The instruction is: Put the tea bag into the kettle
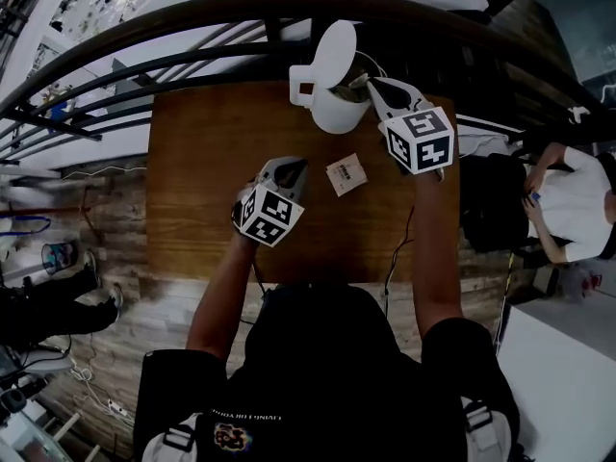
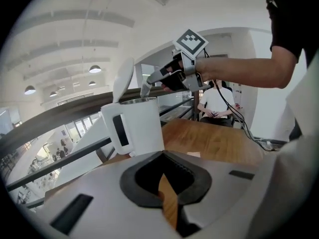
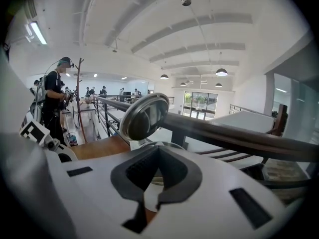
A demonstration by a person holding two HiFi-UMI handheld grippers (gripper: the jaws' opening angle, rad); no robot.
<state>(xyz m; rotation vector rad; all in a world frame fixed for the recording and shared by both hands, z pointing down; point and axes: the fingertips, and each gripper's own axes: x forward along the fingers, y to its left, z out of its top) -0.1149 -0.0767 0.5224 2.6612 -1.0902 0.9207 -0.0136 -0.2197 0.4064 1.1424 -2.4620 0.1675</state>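
Observation:
A white kettle (image 1: 332, 109) stands at the far edge of the wooden table (image 1: 202, 181), its lid (image 1: 332, 51) tipped up. My right gripper (image 1: 369, 83) hovers shut right over the kettle's mouth. In the left gripper view a small pale piece (image 2: 145, 91), the tea bag as far as I can tell, hangs from its tips above the rim. The right gripper view looks past shut jaws (image 3: 158, 151) at the raised lid (image 3: 144, 116). My left gripper (image 1: 298, 166) is shut on nothing, low over the table. A square paper packet (image 1: 346, 174) lies to its right.
A dark curved railing (image 1: 192, 27) runs just behind the table's far edge. A black cable (image 1: 404, 239) trails off the table's right side. A person (image 1: 577, 200) sits to the right of the table, and another (image 3: 55, 93) stands farther off.

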